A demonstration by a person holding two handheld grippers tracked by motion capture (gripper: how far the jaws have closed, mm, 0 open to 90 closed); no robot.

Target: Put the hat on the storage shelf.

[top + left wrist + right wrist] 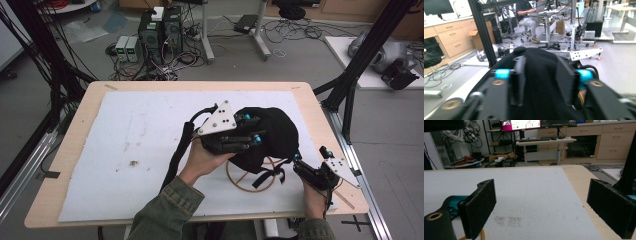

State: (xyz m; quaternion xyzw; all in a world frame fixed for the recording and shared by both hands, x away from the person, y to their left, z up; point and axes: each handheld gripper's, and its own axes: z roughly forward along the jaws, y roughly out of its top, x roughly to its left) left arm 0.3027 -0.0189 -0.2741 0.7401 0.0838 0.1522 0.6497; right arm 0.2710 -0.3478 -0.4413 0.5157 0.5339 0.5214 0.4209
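A black cap (275, 131) sits on a thin wooden ring stand (239, 181) at the right of the white mat (140, 145). My left gripper (254, 128) reaches in from the cap's left side, shut on a fold of its fabric. In the left gripper view the black cloth (539, 62) bulges between the two jaws of my left gripper (542, 77). My right gripper (311, 153) stands near the table's front right corner, just right of the cap and apart from it. It is open (544, 205) with bare mat between its jaws. A bit of the orange ring (483, 234) shows by its left jaw.
The wooden table's (85, 115) right edge lies close to the right gripper. A black frame post (360, 65) rises beyond that edge. Computers and cables (160, 30) are on the floor behind the table. A person sits at a desk (529, 15) far off.
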